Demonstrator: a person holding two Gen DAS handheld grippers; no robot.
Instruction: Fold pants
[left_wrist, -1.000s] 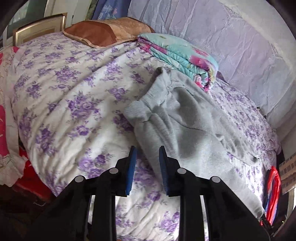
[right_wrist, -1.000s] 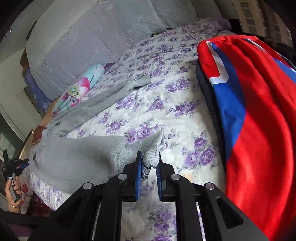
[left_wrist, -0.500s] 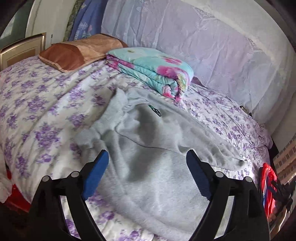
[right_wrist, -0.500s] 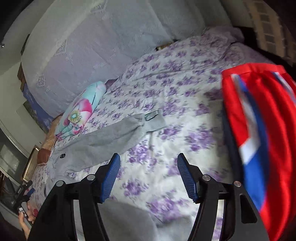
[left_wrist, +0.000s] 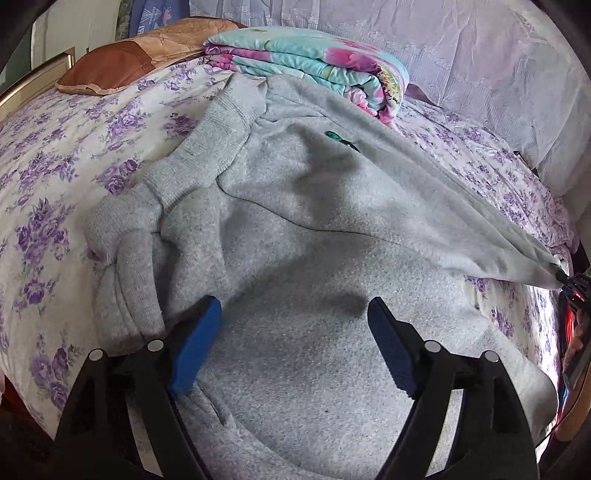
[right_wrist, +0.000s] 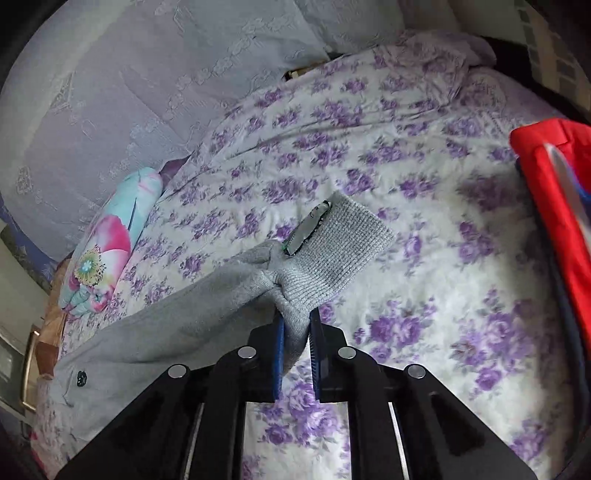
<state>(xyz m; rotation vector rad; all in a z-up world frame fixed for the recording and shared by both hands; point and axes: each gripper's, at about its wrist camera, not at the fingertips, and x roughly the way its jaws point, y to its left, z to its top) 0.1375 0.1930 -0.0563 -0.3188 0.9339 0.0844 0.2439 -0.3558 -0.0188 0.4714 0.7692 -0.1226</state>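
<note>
In the left wrist view, the left gripper (left_wrist: 293, 332) hovers low over the grey pants (left_wrist: 314, 229), its blue pads spread wide with only flat fleece beneath them and nothing pinched. Its jaws have just eased in a little from their widest. The pants lie across the floral bedsheet (left_wrist: 66, 155); the ribbed waistband (left_wrist: 207, 147) is bunched to the left, and one leg runs taut toward the right edge, beside a folded blanket (left_wrist: 314, 62) and a brown pillow (left_wrist: 147, 55).

In the right wrist view, the right gripper (right_wrist: 295, 332) has just clamped shut on the ribbed cuff (right_wrist: 332, 251) of that leg, the knit gathered between its pads. A tag on the cuff is too blurred to read. A red cloth (right_wrist: 546, 177) sits at the right.

To fold well, the right gripper should probably carry the cuff across in a level arc, keeping the leg taut. The left gripper should pin or grip the waistband end, so the fabric does not slide and the two edges meet squarely.
</note>
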